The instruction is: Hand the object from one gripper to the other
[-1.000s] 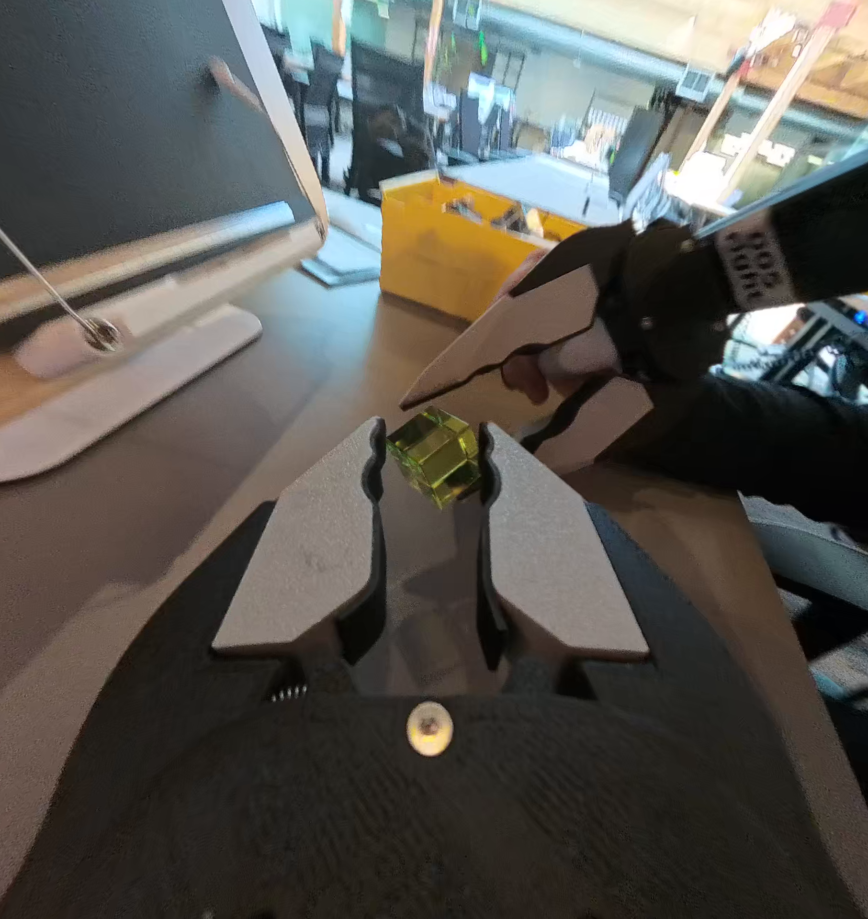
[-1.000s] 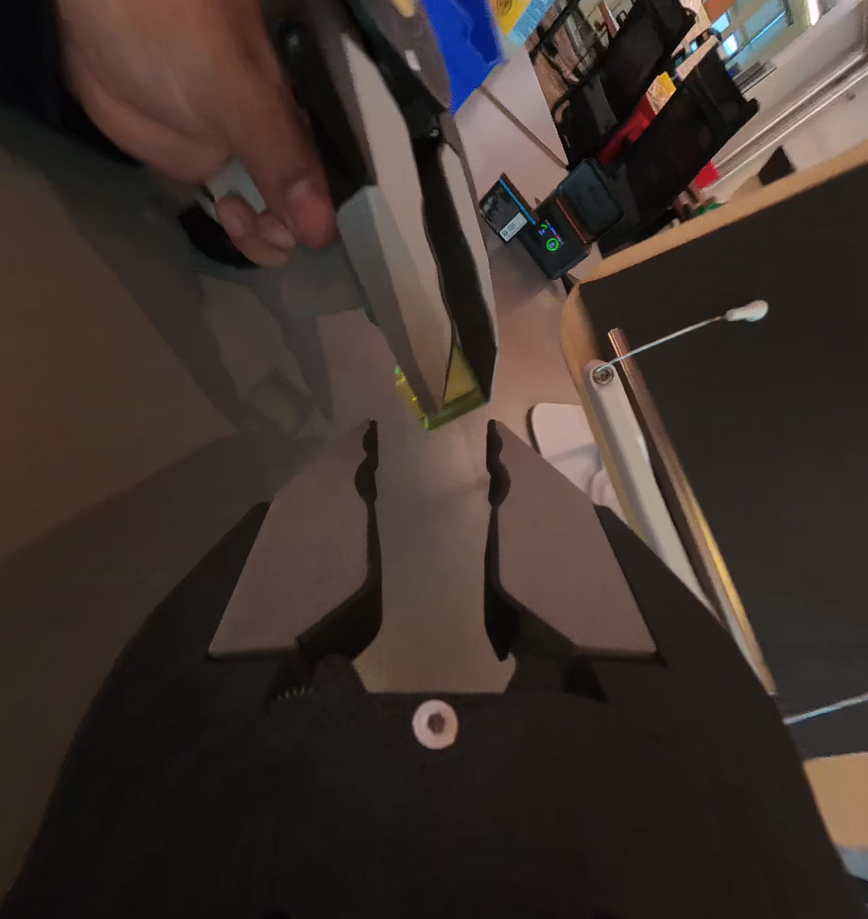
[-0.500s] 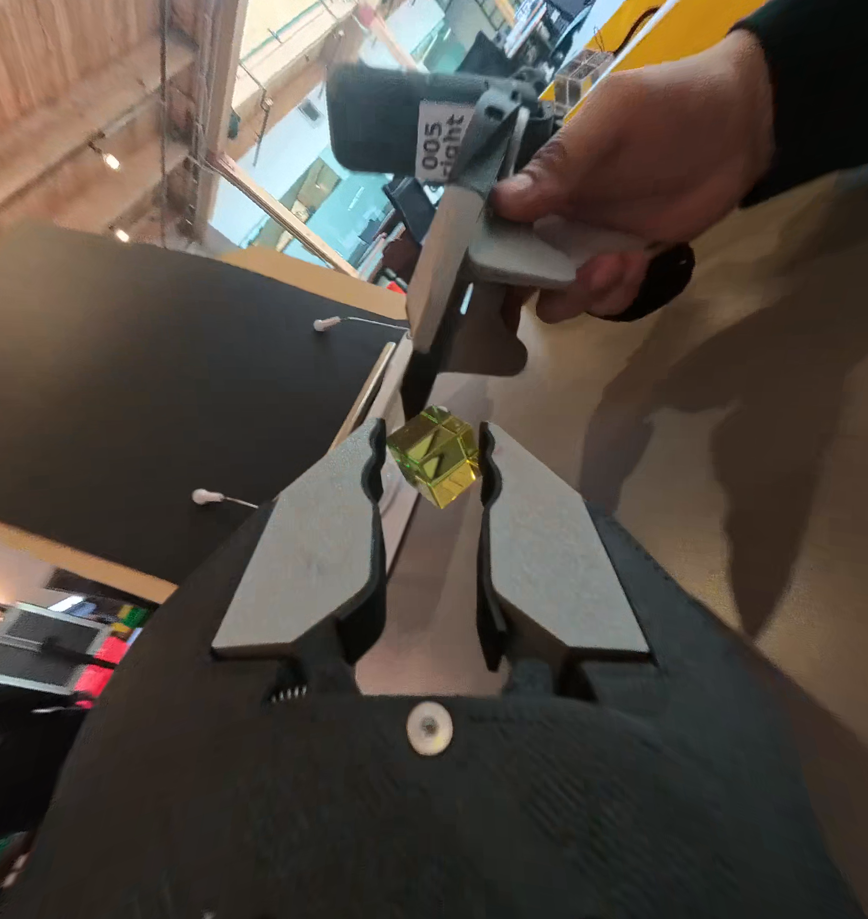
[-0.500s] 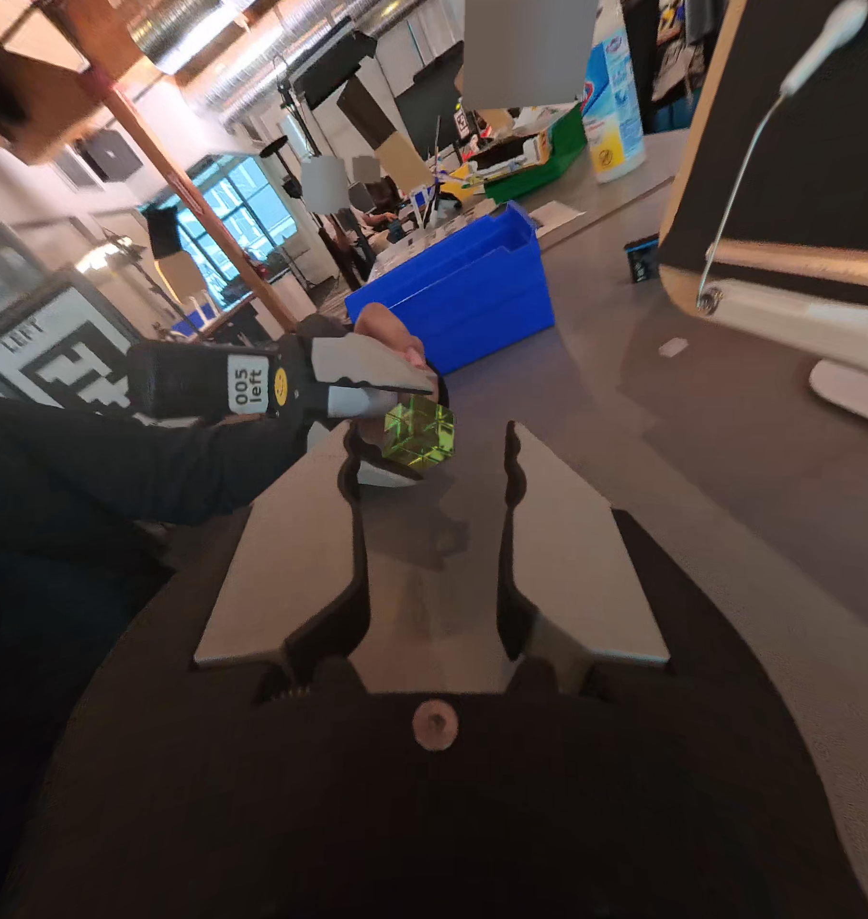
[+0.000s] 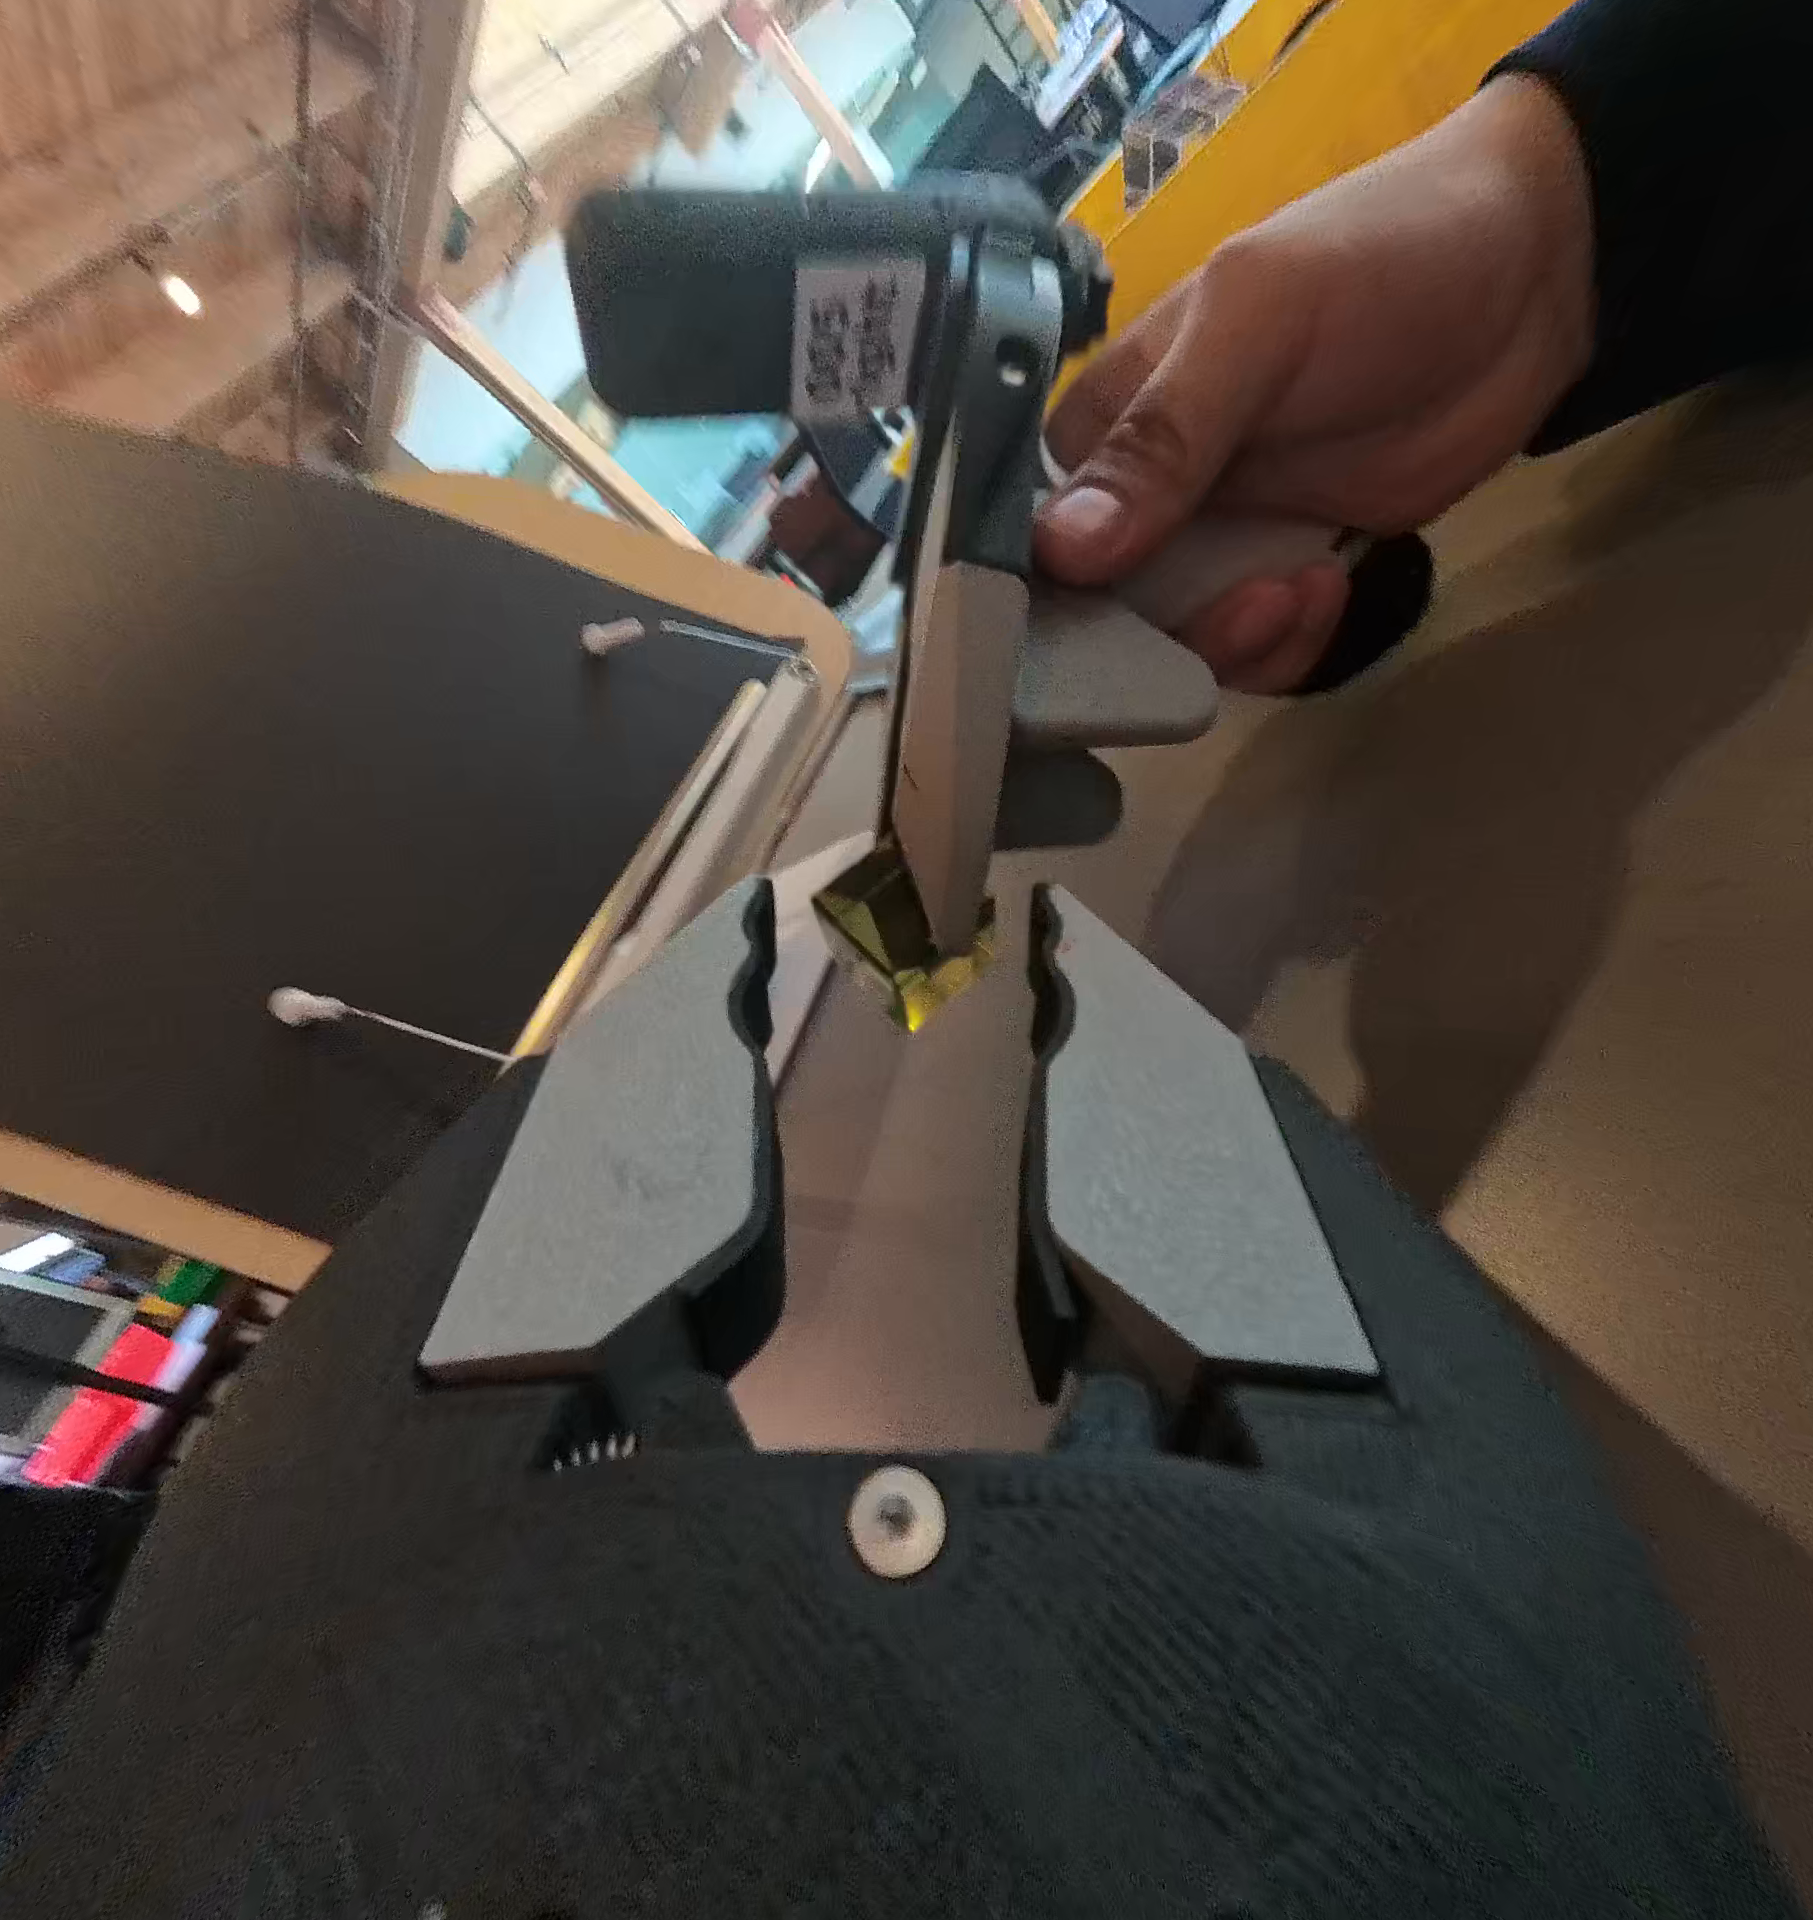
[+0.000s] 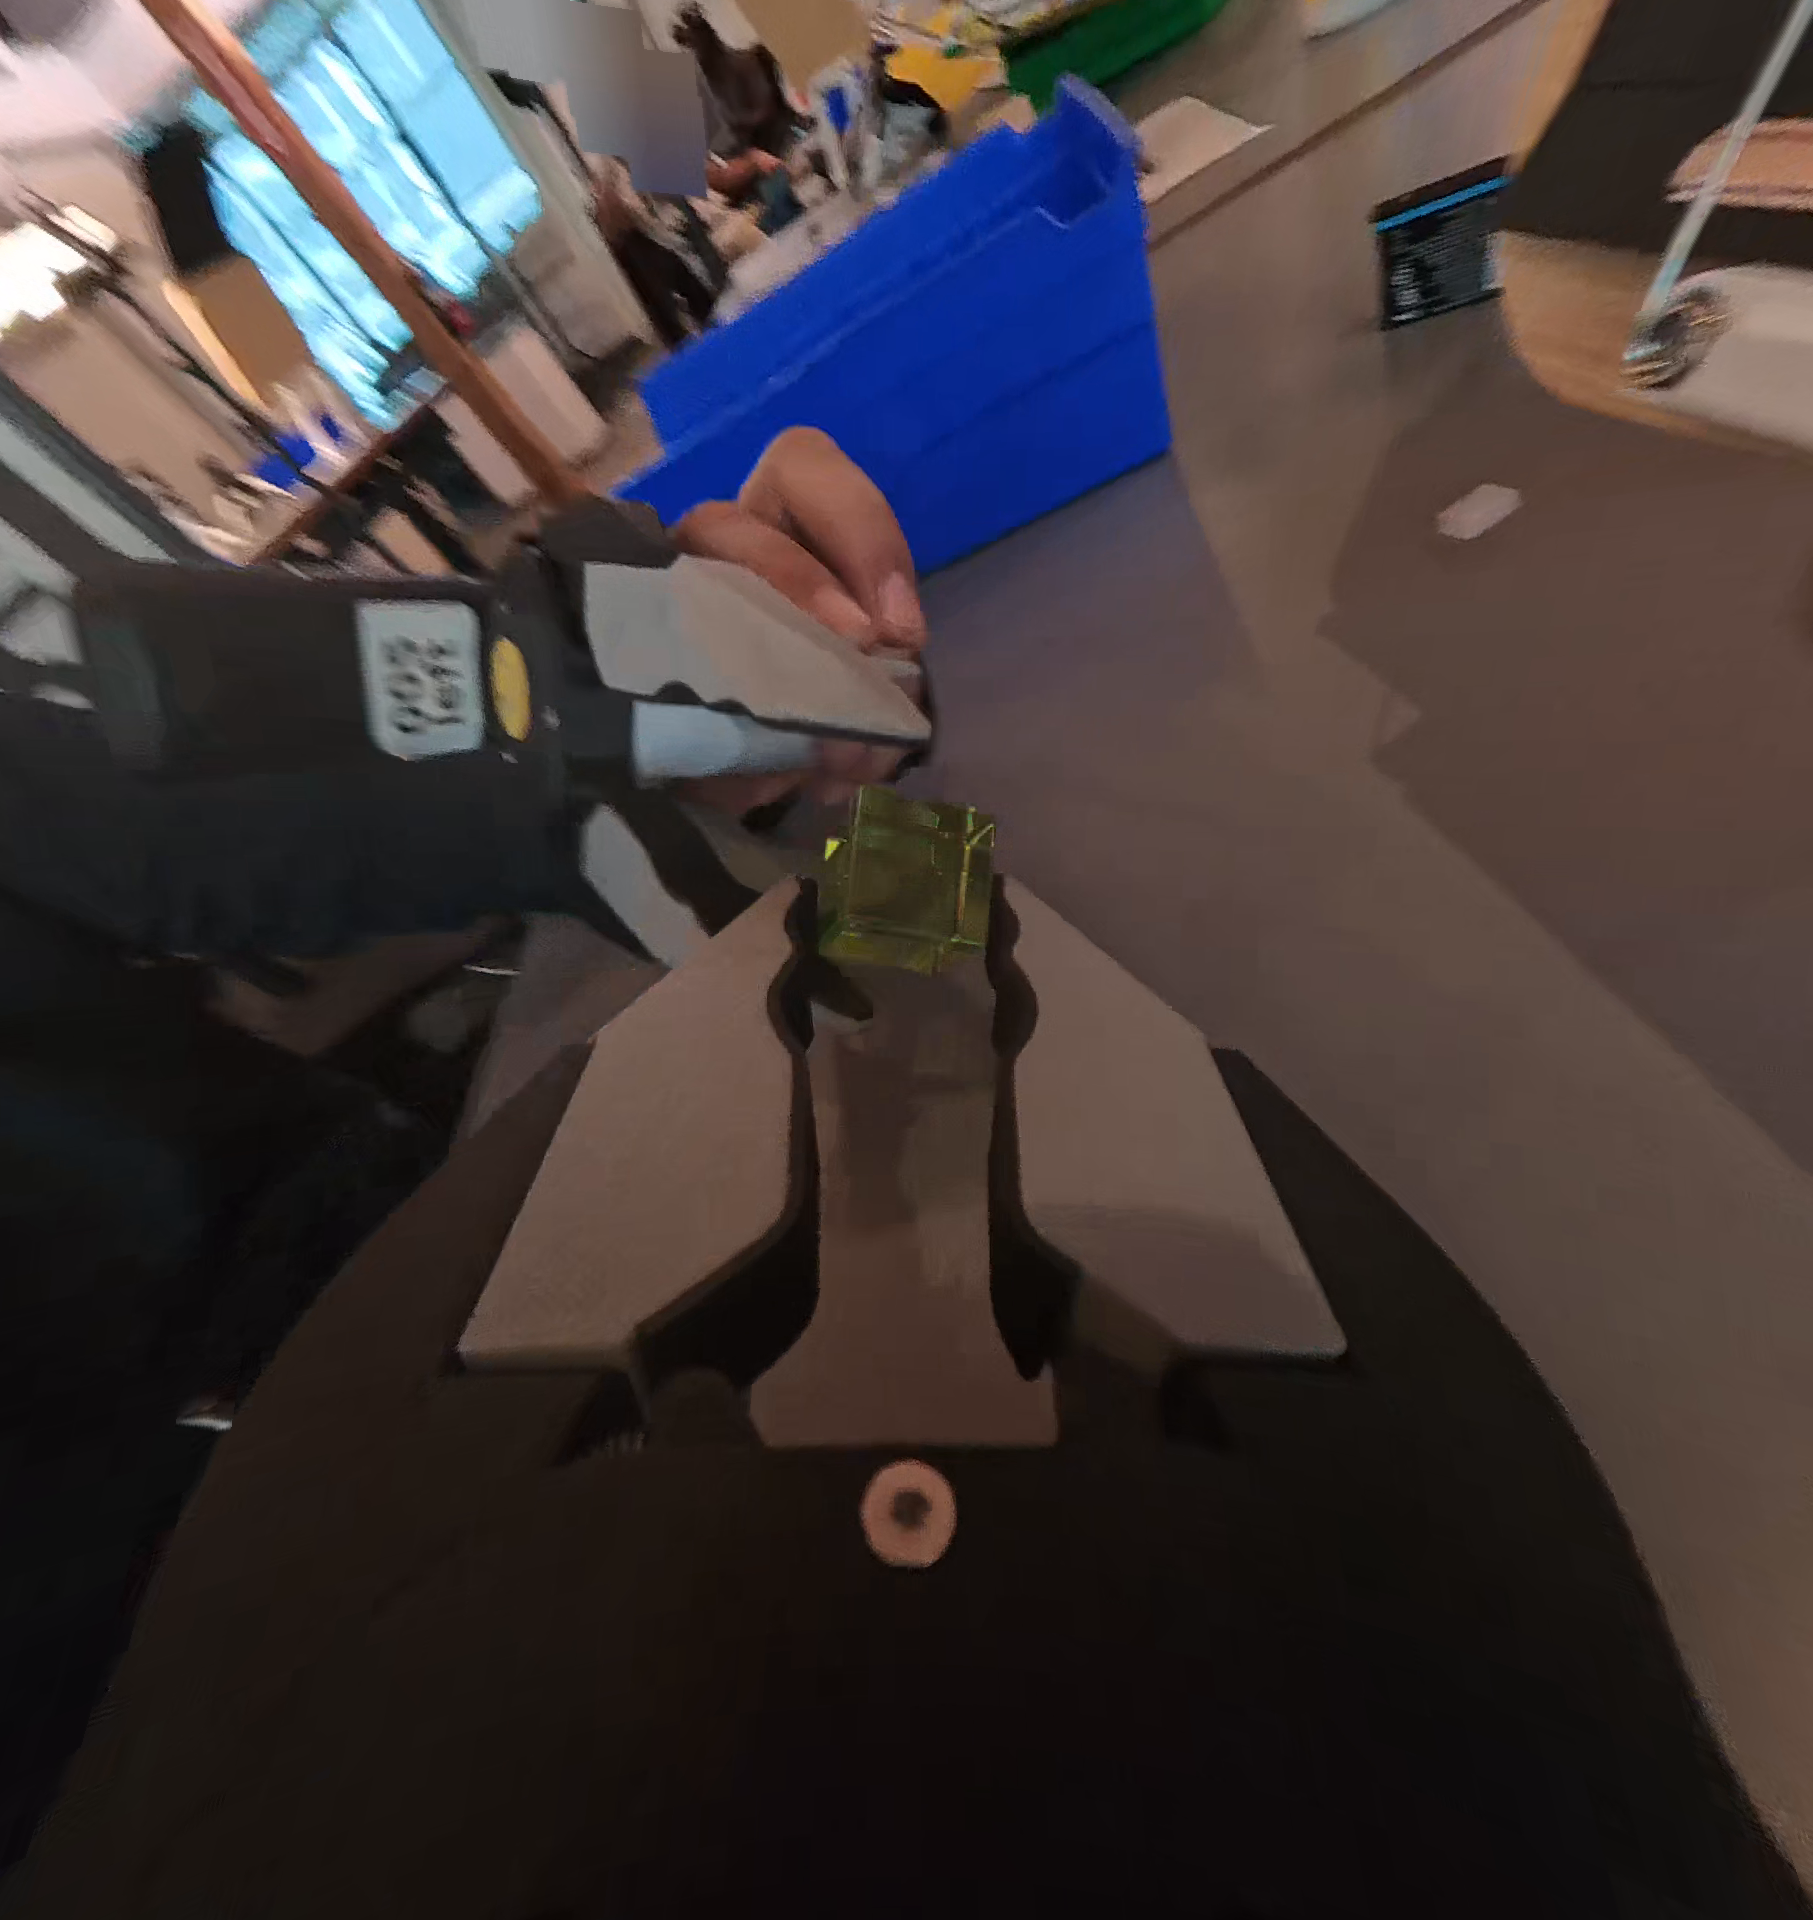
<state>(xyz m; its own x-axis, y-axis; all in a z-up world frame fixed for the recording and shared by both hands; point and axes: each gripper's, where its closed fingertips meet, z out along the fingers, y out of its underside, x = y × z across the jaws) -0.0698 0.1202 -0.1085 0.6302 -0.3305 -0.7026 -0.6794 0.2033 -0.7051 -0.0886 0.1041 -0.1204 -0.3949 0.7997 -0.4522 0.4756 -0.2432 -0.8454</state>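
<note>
A clear yellow-green cube (image 6: 912, 883) sits pinched between the tips of my right gripper (image 6: 897, 904), which is shut on it above the grey table. In the left wrist view the cube (image 5: 933, 982) hangs from the right gripper's fingers (image 5: 949, 748), which come down from above. My left gripper (image 5: 899, 899) is open, its fingers spread on either side of the cube and not touching it. In the right wrist view one left finger (image 6: 756, 675) shows just left of the cube, with the jaws apart.
A blue bin (image 6: 933, 343) stands behind the cube on the table (image 6: 1504, 831). A small black box (image 6: 1437, 249) is at the far right. A black board with a wooden edge (image 5: 258, 727) is at the left, and a yellow bin (image 5: 1328, 114) is behind the hand (image 5: 1349, 364). The tips of both grippers are at nearly the same place.
The left gripper held the cube before; it has now opened and let go. The right gripper has come in, shut on the cube and now carries it.
</note>
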